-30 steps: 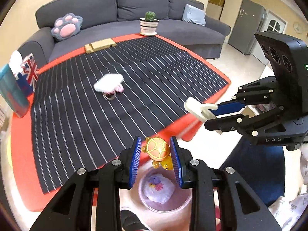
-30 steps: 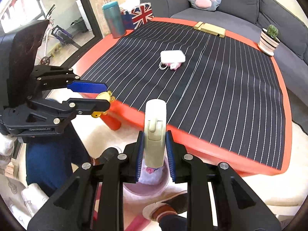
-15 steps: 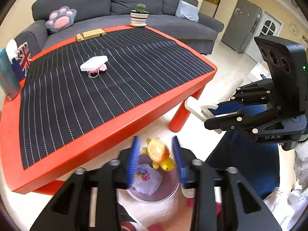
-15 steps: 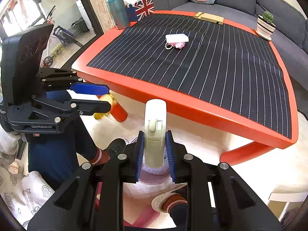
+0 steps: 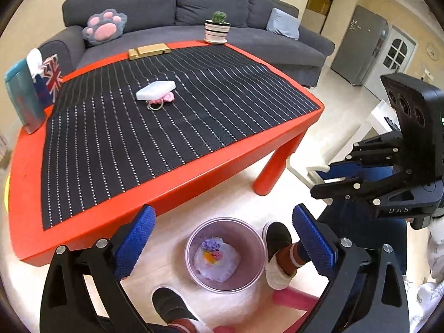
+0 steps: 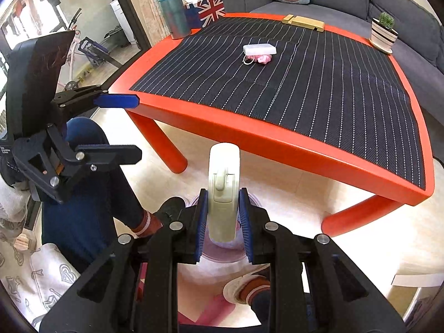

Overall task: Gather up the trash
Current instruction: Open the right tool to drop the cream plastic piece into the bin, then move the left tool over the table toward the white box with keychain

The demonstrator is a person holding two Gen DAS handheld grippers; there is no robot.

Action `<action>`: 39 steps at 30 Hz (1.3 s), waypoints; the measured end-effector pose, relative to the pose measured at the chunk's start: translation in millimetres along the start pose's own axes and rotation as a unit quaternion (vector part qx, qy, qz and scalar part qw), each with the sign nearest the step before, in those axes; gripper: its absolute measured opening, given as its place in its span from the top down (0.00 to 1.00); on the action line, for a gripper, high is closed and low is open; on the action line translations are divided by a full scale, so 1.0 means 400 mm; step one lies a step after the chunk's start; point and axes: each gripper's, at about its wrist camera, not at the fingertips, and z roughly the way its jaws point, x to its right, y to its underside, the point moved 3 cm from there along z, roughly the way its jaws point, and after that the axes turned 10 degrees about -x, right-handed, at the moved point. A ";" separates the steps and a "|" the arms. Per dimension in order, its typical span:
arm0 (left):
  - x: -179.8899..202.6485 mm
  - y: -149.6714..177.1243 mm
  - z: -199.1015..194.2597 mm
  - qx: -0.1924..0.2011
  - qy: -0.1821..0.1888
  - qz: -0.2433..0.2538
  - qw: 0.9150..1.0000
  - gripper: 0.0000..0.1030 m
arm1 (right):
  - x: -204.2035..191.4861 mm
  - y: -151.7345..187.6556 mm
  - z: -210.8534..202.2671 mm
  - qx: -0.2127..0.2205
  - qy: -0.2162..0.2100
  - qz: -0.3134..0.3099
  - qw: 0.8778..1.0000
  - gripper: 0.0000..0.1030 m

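My left gripper (image 5: 222, 230) has just spread wide over the bin (image 5: 224, 255); the turtle toy it pinched is gone, likely dropped inside. My right gripper (image 6: 223, 216) pinches the cream clip (image 6: 223, 191), next to drop.

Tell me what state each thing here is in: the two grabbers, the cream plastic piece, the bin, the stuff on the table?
left gripper: jaws just opened wide, nothing between them
right gripper: shut on the cream plastic piece
trash bin: upright on the floor, open top, crumpled trash inside
white case: lying flat on the table mat
potted cactus: upright at the table's far edge
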 end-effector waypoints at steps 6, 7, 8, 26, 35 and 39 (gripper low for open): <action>-0.016 0.009 -0.011 0.006 -0.001 -0.015 1.000 0.08 | -0.004 0.006 0.007 -0.001 -0.003 0.000 1.000 0.79; -0.022 0.012 -0.013 0.007 -0.002 -0.018 1.000 0.08 | -0.005 0.007 0.007 -0.001 -0.003 -0.001 1.000 0.79; -0.026 0.014 -0.016 0.008 -0.003 -0.020 1.000 0.08 | -0.007 0.008 0.007 -0.002 -0.004 -0.002 1.000 0.79; -0.078 0.035 -0.068 0.023 -0.010 -0.046 0.999 0.07 | -0.038 -0.016 0.021 -0.005 -0.011 -0.019 1.000 0.14; -0.088 0.044 -0.062 0.014 -0.001 -0.054 0.998 0.07 | -0.011 -0.025 0.016 0.000 0.000 0.007 1.000 0.06; -0.082 0.038 -0.067 0.016 0.001 -0.054 0.998 0.07 | -0.003 -0.029 0.004 0.005 -0.002 0.013 1.000 0.06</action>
